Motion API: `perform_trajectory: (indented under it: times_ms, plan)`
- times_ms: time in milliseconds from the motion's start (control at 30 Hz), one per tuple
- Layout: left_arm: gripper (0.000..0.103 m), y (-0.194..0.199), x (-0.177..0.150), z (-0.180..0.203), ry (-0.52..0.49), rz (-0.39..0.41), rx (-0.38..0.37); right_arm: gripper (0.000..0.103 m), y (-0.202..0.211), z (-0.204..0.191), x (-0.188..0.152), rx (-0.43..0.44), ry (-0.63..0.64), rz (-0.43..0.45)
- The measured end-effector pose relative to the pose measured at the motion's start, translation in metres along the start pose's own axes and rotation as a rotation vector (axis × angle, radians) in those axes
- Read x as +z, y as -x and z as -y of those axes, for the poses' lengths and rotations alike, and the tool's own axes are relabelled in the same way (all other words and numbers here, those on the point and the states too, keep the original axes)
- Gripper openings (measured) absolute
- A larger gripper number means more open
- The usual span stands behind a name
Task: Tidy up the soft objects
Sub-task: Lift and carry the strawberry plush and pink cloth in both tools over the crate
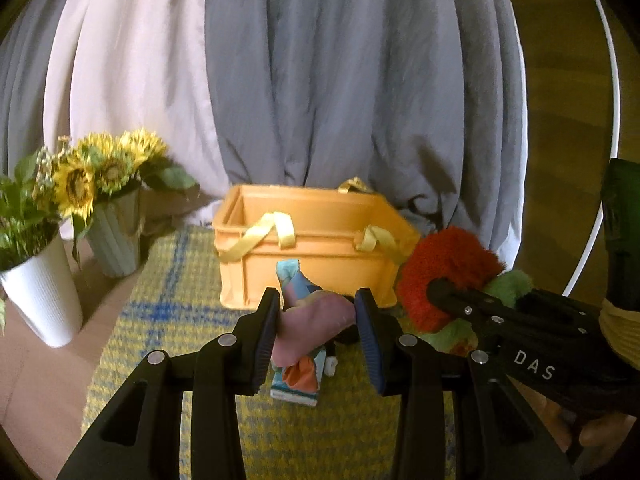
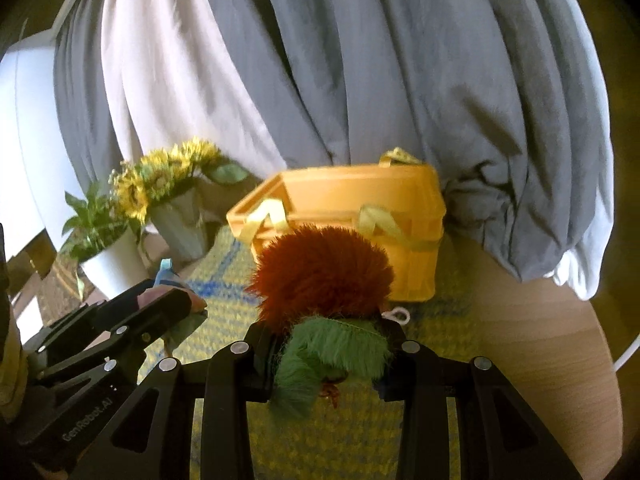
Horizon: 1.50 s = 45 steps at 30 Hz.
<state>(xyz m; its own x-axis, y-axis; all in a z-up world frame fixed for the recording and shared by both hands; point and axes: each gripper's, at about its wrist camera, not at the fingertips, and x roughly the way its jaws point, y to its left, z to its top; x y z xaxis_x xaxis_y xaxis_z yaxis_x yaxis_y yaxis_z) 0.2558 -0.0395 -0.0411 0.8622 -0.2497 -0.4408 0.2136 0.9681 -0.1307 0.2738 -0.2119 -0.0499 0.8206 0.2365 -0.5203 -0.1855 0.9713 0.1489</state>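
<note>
Behind your counter (image 2: 560, 344) hang grey and white curtains (image 1: 340, 80); at ten o'clock stand sunflowers (image 1: 104, 168) and a white pot (image 1: 44, 296), lit perhaps by daylight.

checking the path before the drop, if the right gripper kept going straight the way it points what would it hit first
Most likely the near wall of the orange crate. The right gripper, shut on the red and green plush toy, points at it over the woven mat, with nothing between. Depth is hard to judge.
</note>
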Motion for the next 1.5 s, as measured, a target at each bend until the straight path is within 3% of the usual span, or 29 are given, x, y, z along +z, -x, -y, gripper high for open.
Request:
perform_trajectory:
  times_ms: [667,1200,1500]
  plan:
    - [0.038,0.006,0.059,0.003,-0.069,0.164,-0.044,0.036,0.027,-0.006,0.052,-0.020,-0.011,0.207]
    - [0.038,-0.024,0.097,0.005,-0.095,0.240,-0.087,0.036,0.011,0.005,0.089,-0.047,0.004,0.288]
    - [0.038,-0.060,0.116,0.003,-0.093,0.239,-0.099,0.036,-0.010,0.014,0.108,-0.062,0.021,0.289]
